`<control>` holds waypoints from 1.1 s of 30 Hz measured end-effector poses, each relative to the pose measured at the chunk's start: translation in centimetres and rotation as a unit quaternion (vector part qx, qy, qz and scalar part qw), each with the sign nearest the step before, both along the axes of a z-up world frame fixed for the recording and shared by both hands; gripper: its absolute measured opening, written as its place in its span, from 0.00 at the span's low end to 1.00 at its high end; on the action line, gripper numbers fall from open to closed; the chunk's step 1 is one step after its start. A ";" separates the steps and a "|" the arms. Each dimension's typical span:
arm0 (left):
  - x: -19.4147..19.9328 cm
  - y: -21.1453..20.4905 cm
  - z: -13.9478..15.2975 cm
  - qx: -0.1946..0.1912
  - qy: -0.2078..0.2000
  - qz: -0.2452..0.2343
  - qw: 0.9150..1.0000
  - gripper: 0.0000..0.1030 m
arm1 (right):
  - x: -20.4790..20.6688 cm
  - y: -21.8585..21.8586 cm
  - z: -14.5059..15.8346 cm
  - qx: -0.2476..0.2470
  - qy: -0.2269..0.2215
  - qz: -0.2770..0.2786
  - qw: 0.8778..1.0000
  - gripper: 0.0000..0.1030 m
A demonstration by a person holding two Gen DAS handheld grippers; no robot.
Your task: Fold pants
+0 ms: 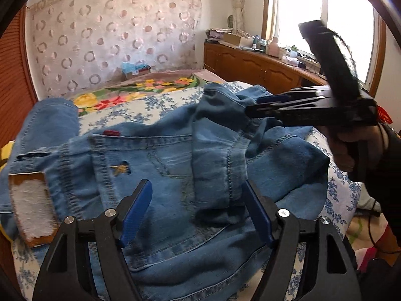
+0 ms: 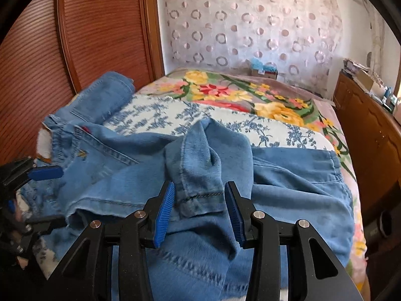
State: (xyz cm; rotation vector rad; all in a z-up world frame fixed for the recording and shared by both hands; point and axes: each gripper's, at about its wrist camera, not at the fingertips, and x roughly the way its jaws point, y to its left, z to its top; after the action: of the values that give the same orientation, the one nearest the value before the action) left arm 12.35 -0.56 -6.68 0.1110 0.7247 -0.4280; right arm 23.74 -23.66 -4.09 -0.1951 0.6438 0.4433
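Note:
Blue denim jeans (image 1: 160, 155) lie rumpled on the bed, back pocket with a red tab up. They also show in the right wrist view (image 2: 120, 175). My left gripper (image 1: 198, 195) is open just above the jeans; a folded leg hem (image 1: 215, 175) lies between its blue pads. My right gripper (image 2: 199, 200) is open, with a leg hem (image 2: 200, 198) standing between its pads but not pinched. In the left wrist view the right gripper (image 1: 260, 105) reaches in from the right over the bunched leg. The left gripper (image 2: 47, 171) shows at the left edge of the right wrist view.
The bed has a blue-and-white floral sheet (image 2: 250, 123) and a bright flowered blanket (image 2: 225, 92) behind. A wooden headboard (image 2: 75, 37) stands at the left. A wooden cabinet (image 1: 250, 62) with clutter runs along the window side. A small box (image 1: 136, 71) sits at the bed's far end.

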 end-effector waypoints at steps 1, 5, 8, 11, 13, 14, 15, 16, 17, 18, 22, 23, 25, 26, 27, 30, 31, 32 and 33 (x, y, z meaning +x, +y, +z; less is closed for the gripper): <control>0.2 -0.2 -0.1 -0.001 0.003 -0.003 1.000 0.73 | 0.3 -0.1 0.0 -0.002 0.005 -0.002 1.000 0.42; 0.6 -1.4 -0.7 -0.001 0.017 -0.021 1.000 0.71 | 1.4 0.4 0.0 -0.001 0.019 -0.002 1.000 0.24; 1.0 -2.2 -1.4 0.006 0.031 -0.027 0.999 0.56 | 1.2 0.6 1.0 0.016 0.010 0.008 1.000 0.10; 1.0 -2.0 -1.5 0.007 0.033 -0.020 0.999 0.32 | 0.8 0.7 2.2 0.031 -0.008 0.015 0.999 0.09; 0.5 -1.4 -0.9 0.002 0.023 -0.015 1.000 0.22 | 0.1 1.1 3.6 0.038 -0.026 0.022 0.999 0.09; 0.0 -1.1 -0.5 -0.005 0.017 -0.015 1.000 0.21 | -0.1 1.4 4.3 0.040 -0.033 0.025 0.998 0.09; -0.4 -0.8 0.0 -0.011 0.012 -0.013 1.000 0.21 | -0.4 1.7 4.9 0.042 -0.039 0.030 0.998 0.09; -1.2 -0.3 0.7 -0.018 0.005 -0.013 1.000 0.20 | -0.8 2.2 5.8 0.044 -0.048 0.036 0.997 0.09; -1.9 0.0 1.1 -0.022 -0.001 -0.012 1.000 0.20 | -1.1 2.7 6.5 0.046 -0.056 0.041 0.997 0.09; -3.1 0.7 1.9 -0.027 -0.011 -0.010 1.000 0.20 | -1.5 3.2 7.3 0.049 -0.063 0.049 0.996 0.09; -6.1 3.3 3.8 -0.041 -0.029 0.003 0.999 0.18 | -2.7 6.6 9.7 0.057 -0.083 0.085 0.991 0.09; -6.8 4.0 4.1 -0.042 -0.033 0.009 0.999 0.18 | -2.9 7.5 10.1 0.057 -0.086 0.095 0.990 0.09; -8.0 5.4 4.6 -0.042 -0.039 0.024 0.998 0.18 | -3.3 9.8 10.6 0.056 -0.090 0.117 0.987 0.09; -8.1 6.1 4.6 -0.042 -0.039 0.031 0.998 0.18 | -3.3 10.8 10.7 0.055 -0.090 0.126 0.986 0.09; -8.5 7.0 4.7 -0.042 -0.040 0.041 0.997 0.18 | -3.3 11.9 10.8 0.054 -0.090 0.136 0.985 0.08; -9.0 9.1 4.6 -0.043 -0.040 0.060 0.996 0.18 | -3.1 14.4 10.8 0.054 -0.087 0.157 0.982 0.08; -9.1 9.8 4.4 -0.045 -0.039 0.066 0.996 0.18 | -3.0 15.2 10.7 0.053 -0.086 0.163 0.982 0.08; -9.3 10.3 4.2 -0.045 -0.037 0.072 0.996 0.18 | -2.7 15.7 10.6 0.052 -0.085 0.166 0.981 0.08; -9.4 10.7 4.1 -0.045 -0.035 0.078 0.995 0.18 | -2.4 16.1 10.4 0.051 -0.082 0.168 0.981 0.08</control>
State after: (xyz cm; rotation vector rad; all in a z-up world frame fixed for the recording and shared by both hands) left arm 2.92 10.13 -2.61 -0.0148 0.6389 -0.3057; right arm 21.38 -7.58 6.28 -0.2421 0.4244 0.7755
